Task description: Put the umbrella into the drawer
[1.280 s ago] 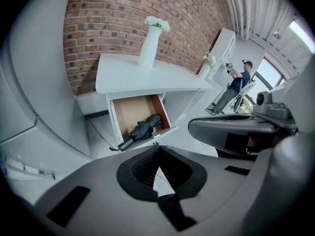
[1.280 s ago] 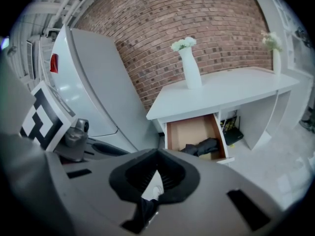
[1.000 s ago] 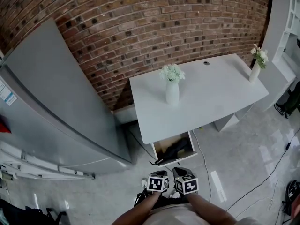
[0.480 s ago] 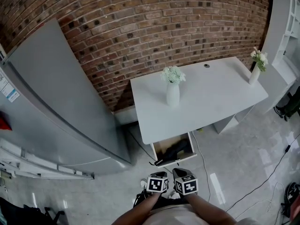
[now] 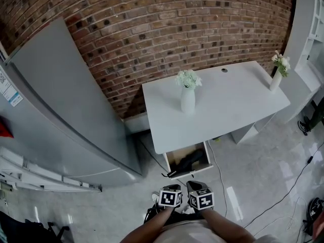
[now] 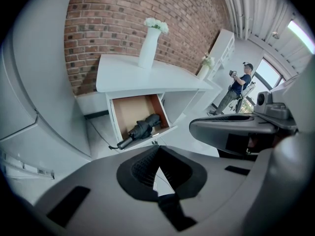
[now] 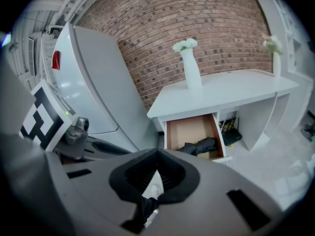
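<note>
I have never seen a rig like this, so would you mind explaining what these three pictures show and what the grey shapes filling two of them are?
There is no robot here: a person holds a two-jaw gripper in each hand. The head view comes from a camera on the person's head, looking steeply down. The other two pictures come from cameras riding on the left gripper and the right gripper, looking along their jaws; the grey bulk is each gripper's own body. Both are shut and hold nothing. On the white desk stand two vases of white flowers. Beneath it the drawer is open, with the black folded umbrella lying inside. A grey fridge stands at the left.
</note>
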`<state>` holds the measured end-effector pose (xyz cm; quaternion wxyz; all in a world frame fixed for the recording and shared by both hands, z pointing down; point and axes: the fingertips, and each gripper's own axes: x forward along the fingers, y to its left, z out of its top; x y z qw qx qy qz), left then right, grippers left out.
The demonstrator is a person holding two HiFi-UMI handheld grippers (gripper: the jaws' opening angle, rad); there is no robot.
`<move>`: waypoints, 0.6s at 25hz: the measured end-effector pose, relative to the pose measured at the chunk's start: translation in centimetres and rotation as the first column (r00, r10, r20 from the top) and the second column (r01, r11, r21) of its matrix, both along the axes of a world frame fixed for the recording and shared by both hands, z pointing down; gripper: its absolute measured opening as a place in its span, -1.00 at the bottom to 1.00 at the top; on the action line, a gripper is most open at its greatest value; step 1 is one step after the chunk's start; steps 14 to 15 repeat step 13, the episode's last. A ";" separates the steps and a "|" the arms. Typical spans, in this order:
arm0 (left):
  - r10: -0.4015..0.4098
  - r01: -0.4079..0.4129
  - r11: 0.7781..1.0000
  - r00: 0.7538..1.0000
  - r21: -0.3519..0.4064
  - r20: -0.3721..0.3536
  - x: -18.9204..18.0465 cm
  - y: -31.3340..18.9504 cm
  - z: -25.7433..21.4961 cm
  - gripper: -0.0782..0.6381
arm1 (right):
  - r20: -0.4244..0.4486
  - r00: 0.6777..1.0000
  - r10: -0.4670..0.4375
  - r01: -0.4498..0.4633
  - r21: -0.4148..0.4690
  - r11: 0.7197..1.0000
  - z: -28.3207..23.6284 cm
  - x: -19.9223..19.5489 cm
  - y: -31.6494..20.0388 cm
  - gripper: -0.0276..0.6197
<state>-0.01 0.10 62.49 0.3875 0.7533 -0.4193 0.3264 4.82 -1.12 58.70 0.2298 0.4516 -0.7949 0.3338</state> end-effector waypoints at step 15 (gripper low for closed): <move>-0.008 0.008 1.000 1.000 0.000 -0.006 -0.1 0.0 0.4 -0.76 | 0.004 1.000 -0.007 0.007 0.003 1.000 0.2 -0.1 0.0 -0.86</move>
